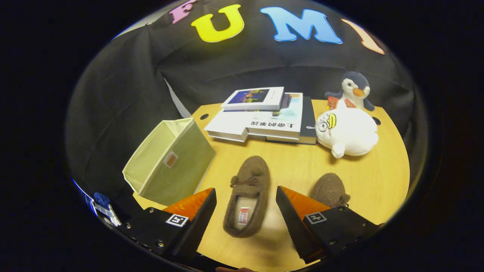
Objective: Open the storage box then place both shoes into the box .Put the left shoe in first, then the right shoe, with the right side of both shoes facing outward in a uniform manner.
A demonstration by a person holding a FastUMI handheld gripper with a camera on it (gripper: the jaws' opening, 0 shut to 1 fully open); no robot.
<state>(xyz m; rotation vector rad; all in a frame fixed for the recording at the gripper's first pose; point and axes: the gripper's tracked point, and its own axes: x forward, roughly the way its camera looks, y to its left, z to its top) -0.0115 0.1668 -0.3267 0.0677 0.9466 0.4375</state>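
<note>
A round wooden table [363, 181] carries everything. The open box [170, 160] stands at its left edge, beyond the left finger. Stacked books [264, 121] lie at the back, with a white plush [348, 132] and a penguin [353, 88] beside them. One shoe [247, 194] lies between the spread fingers of the gripper [245, 211], untouched; the other shoe [331, 189] sits behind the right finger.
</note>
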